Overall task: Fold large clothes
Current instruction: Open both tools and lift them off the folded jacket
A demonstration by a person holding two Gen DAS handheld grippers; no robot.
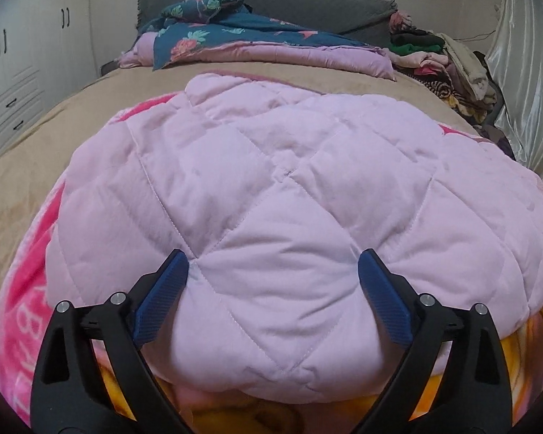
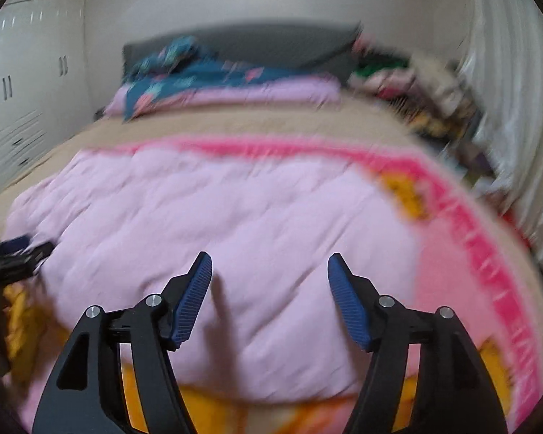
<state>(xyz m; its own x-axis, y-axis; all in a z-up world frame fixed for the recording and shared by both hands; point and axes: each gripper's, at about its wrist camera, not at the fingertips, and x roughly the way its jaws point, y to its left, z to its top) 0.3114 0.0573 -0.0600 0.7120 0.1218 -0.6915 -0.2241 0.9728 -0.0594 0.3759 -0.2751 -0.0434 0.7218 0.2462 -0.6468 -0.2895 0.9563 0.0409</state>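
A pale pink quilted blanket [image 1: 278, 188] lies on the bed, its quilted back folded over its bright pink and orange printed face [image 1: 32, 289]. My left gripper [image 1: 273, 264] is open, its blue pads just above the quilted fold near its front edge. In the right wrist view the same blanket [image 2: 217, 217] shows blurred, with its pink printed border [image 2: 488, 253] at the right. My right gripper [image 2: 269, 267] is open and empty above the quilted part. The left gripper [image 2: 14, 253] shows at the left edge of that view.
The bed has a tan sheet [image 1: 72, 108]. A teal floral duvet [image 1: 213, 32] and a grey headboard [image 1: 307, 0] are at the far end. A pile of clothes [image 1: 449, 65] is at the far right by a shiny curtain [image 1: 517, 72]. White wardrobes [image 1: 21, 58] stand on the left.
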